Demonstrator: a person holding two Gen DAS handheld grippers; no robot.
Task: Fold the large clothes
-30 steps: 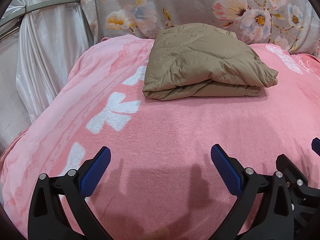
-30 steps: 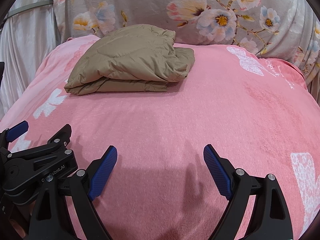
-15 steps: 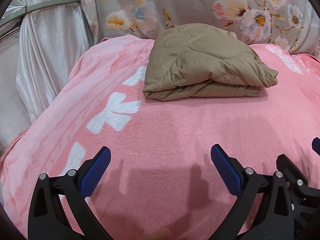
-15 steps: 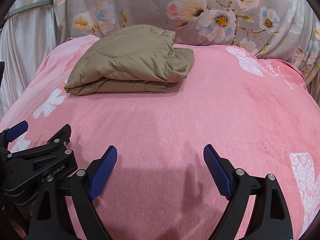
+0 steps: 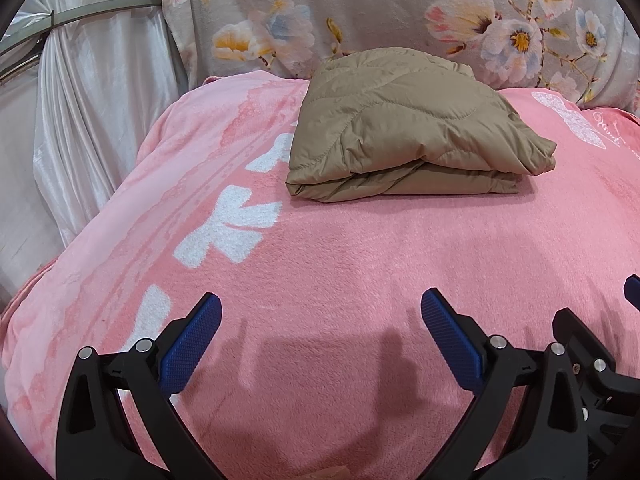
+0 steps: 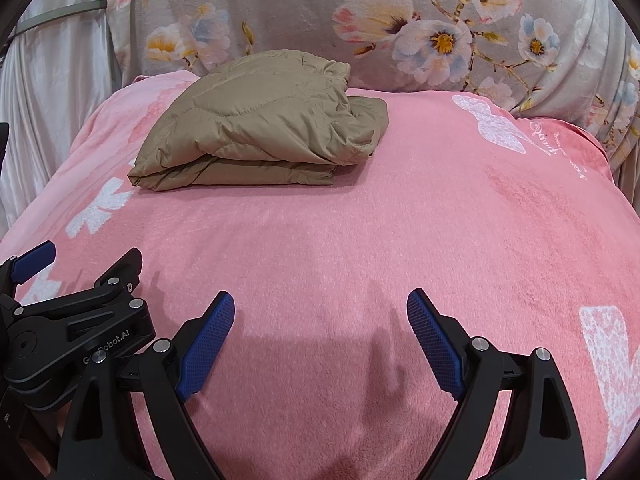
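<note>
A tan quilted puffer jacket (image 5: 412, 128), folded into a thick bundle of stacked layers, lay on the far part of a bed covered by a pink fleece blanket with white bow patterns (image 5: 360, 248). Its far edge sat close to a grey cloth printed with pink and white flowers (image 5: 380, 4) that rose behind the bed. A white satin curtain (image 5: 92, 92) hung to the left of the bed.

The left tongs (image 5: 320, 320) hovered over the near part of the blanket with their blue textured pads spread wide and nothing between them. The right tongs (image 6: 320, 320) hovered just beside them, likewise spread wide and empty. Both pairs were well apart from the jacket and pointed toward it. Their shadows fell on the blanket just below the pads.
</note>
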